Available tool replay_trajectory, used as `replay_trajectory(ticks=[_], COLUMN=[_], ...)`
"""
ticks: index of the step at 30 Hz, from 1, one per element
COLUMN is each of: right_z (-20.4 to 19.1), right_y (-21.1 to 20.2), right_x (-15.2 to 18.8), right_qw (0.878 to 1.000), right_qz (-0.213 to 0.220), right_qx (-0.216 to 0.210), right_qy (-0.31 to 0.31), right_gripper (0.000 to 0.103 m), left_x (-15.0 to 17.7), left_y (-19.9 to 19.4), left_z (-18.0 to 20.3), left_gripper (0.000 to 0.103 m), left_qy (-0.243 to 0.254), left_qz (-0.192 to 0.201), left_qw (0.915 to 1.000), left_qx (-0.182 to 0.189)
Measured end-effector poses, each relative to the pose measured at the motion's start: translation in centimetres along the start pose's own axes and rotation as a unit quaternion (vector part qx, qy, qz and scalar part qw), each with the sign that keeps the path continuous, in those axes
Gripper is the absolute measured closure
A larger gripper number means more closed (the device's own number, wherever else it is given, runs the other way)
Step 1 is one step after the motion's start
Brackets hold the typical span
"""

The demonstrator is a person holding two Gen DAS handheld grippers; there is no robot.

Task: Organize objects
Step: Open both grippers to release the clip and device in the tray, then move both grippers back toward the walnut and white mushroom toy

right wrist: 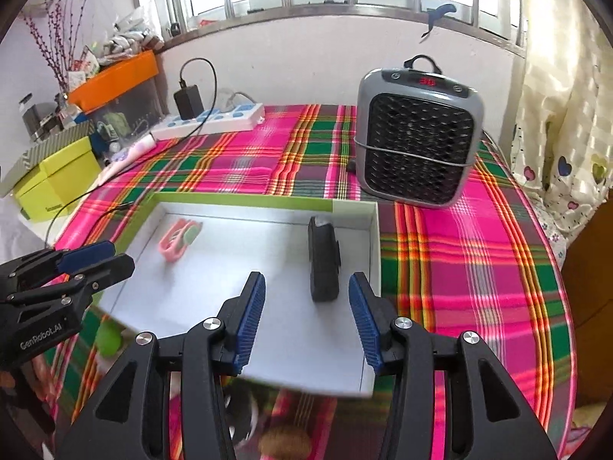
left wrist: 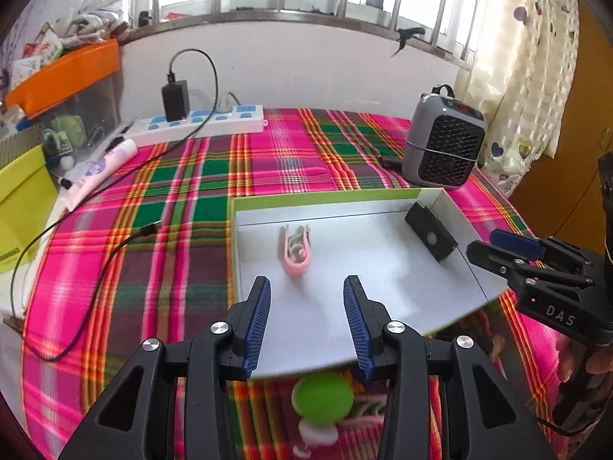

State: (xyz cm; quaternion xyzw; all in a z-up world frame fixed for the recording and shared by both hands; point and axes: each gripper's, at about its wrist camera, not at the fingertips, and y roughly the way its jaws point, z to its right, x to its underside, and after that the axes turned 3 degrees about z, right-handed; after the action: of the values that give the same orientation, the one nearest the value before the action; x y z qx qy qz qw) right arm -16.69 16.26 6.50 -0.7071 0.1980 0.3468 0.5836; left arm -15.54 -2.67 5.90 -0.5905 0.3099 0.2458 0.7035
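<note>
Fingers of left gripper (left wrist: 306,303) and right gripper (right wrist: 306,303) hang released over the box (right wrist: 375,237), gripping nothing; pink clip (left wrist: 295,251) lies inside.

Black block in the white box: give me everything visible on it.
The black rectangular block is matte, plastic-looking, elongated, with a small round pale spot on one face. It lies inside the shallow white cardboard box with green rim, near the right wall and far corner, resting on the box floor; whether it touches the wall is unclear. The pink clip lies apart from it. Neither claw touches it; the right claw is open in front of it.
</note>
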Motion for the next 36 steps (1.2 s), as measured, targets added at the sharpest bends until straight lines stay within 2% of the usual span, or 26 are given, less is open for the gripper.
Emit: replay_trajectory(ticks=[6,15,19,23,27,36], right_z=[-0.2,0.5,0.5,0.6,0.5,0.1], right_y=[-2.2,-4.5,-4.4,-4.7,-4.8,-3.9], right_x=[1.9,4.7,6.2,7.0,7.7,8.3], right_qw=[1.0,1.0,1.0,1.0,1.0,0.999], right_qz=[0.009,0.018,0.004,0.007,0.003,-0.014], right_qx=[-0.004,-0.005,-0.007,-0.022,-0.024,-0.033], right_qy=[-0.001,0.001,-0.005,-0.001,-0.006,-0.013], right_gripper=[0.056,0.056,0.056,0.056,0.056,0.056], left_x=[1.8,4.9,6.2,7.4,7.9,8.2], left_y=[-2.8,-4.4,-4.2,-3.5,-3.2,-2.0], left_z=[-0.7,-1.8,-1.5,-1.2,-1.1,-0.8], left_gripper=[0.065,0.065,0.065,0.065,0.065,0.065], left_qy=[-0.008,-0.027,-0.031,-0.034,-0.037,-0.038], left_qz=[0.017,0.003,-0.008,-0.029,-0.034,-0.047], left_qw=[0.9998,0.9993,0.9986,0.9978,0.9972,0.9969], left_qx=[0.006,0.025,0.042,0.049,0.055,0.052])
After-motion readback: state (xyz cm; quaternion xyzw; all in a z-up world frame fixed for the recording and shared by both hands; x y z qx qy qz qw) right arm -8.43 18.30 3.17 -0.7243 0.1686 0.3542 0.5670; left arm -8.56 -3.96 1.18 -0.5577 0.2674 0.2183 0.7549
